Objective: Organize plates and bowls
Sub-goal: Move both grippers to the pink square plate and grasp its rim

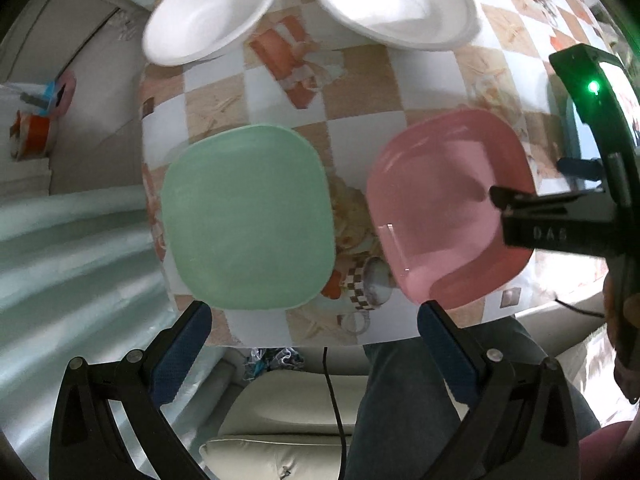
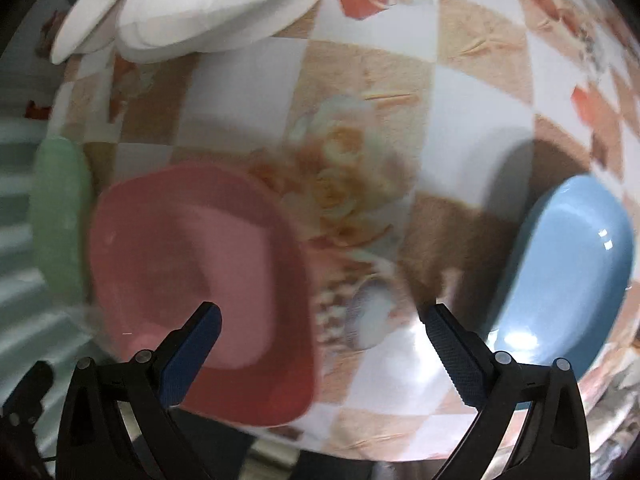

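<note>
A green square plate (image 1: 248,216) and a pink square plate (image 1: 444,208) lie side by side near the table's front edge. Two white bowls (image 1: 208,12) (image 1: 396,4) stand at the back. My left gripper (image 1: 314,320) is open and empty, above the front edge between the two plates. My right gripper (image 2: 324,320) is open and empty, its left finger (image 2: 192,356) over the pink plate (image 2: 200,280). It shows in the left wrist view (image 1: 552,216) over the pink plate's right side. A blue plate (image 2: 568,272) lies to the right. The green plate's edge (image 2: 60,216) shows at left.
The table has a checkered cloth (image 1: 360,96) with orange and beige squares. White stacked bowls (image 2: 208,12) sit at the back left in the right wrist view. A person's leg (image 1: 408,400) and a cable (image 1: 332,392) are below the table's front edge. A cream cushion (image 1: 280,440) lies on the floor.
</note>
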Action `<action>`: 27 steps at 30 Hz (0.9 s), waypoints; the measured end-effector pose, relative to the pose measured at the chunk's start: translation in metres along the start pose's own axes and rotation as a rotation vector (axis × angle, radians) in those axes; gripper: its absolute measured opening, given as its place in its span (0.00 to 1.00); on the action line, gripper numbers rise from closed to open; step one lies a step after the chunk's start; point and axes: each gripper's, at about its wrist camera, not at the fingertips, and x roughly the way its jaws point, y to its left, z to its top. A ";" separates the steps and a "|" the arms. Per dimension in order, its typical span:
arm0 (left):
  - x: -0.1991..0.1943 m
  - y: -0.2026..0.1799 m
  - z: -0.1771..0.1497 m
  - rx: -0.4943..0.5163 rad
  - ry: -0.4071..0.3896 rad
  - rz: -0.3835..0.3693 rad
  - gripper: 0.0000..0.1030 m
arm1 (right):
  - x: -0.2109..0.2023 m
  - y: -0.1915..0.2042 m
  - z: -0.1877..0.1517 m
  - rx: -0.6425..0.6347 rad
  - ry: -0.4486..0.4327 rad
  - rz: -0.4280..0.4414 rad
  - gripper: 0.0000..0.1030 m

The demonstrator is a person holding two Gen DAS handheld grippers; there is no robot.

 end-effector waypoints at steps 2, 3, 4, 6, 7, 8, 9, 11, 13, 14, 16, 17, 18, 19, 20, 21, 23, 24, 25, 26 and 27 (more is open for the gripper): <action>0.000 -0.008 0.002 0.020 -0.004 0.000 1.00 | -0.001 -0.006 -0.001 0.034 0.000 -0.037 1.00; 0.001 -0.011 0.003 0.031 -0.004 -0.003 1.00 | -0.002 -0.014 -0.002 0.070 0.002 -0.051 1.00; 0.001 -0.015 0.005 0.044 -0.004 -0.005 1.00 | -0.002 -0.020 -0.004 0.098 0.002 -0.045 1.00; 0.006 -0.023 0.008 0.068 0.000 -0.002 1.00 | -0.007 -0.034 -0.007 0.170 0.003 -0.024 1.00; 0.008 -0.028 0.011 0.079 0.002 -0.002 1.00 | -0.009 -0.039 -0.008 0.199 0.007 -0.018 1.00; 0.010 -0.033 0.013 0.085 0.003 -0.005 1.00 | -0.011 -0.043 -0.009 0.219 0.004 -0.019 1.00; 0.013 -0.037 0.014 0.088 0.005 -0.011 1.00 | -0.013 -0.050 -0.012 0.244 -0.002 -0.023 1.00; 0.015 -0.046 0.020 0.092 0.003 -0.026 1.00 | -0.019 -0.060 -0.017 0.290 -0.010 -0.041 1.00; 0.018 -0.056 0.026 0.096 -0.002 -0.034 1.00 | -0.023 -0.069 -0.023 0.332 -0.012 -0.042 1.00; 0.019 -0.062 0.030 0.097 -0.005 -0.040 1.00 | -0.024 -0.073 -0.025 0.349 -0.008 -0.037 1.00; 0.023 -0.071 0.037 0.096 -0.016 -0.050 1.00 | -0.027 -0.078 -0.032 0.391 0.009 -0.014 1.00; 0.024 -0.075 0.041 0.092 -0.022 -0.054 1.00 | -0.029 -0.077 -0.034 0.401 0.016 -0.005 1.00; 0.026 -0.079 0.045 0.084 -0.029 -0.055 1.00 | -0.029 -0.079 -0.037 0.401 0.024 -0.002 1.00; 0.028 -0.081 0.049 0.076 -0.035 -0.060 1.00 | -0.029 -0.078 -0.038 0.393 0.033 0.001 1.00; 0.029 -0.082 0.054 0.070 -0.039 -0.065 1.00 | -0.023 -0.083 -0.040 0.388 0.046 0.005 1.00; 0.031 -0.083 0.059 0.065 -0.043 -0.068 1.00 | -0.025 -0.081 -0.041 0.380 0.055 0.013 1.00; 0.033 -0.087 0.070 0.066 -0.057 -0.064 1.00 | -0.028 -0.076 -0.040 0.386 0.056 0.060 1.00; 0.032 -0.089 0.076 0.074 -0.067 -0.055 1.00 | -0.022 -0.079 -0.036 0.392 0.058 0.075 1.00; 0.032 -0.092 0.081 0.087 -0.078 -0.045 1.00 | -0.024 -0.076 -0.033 0.406 0.061 0.095 1.00; 0.031 -0.095 0.086 0.109 -0.091 -0.035 1.00 | -0.018 -0.074 -0.032 0.420 0.063 0.115 1.00; 0.029 -0.101 0.091 0.140 -0.109 -0.020 1.00 | -0.017 -0.074 -0.033 0.458 0.066 0.134 1.00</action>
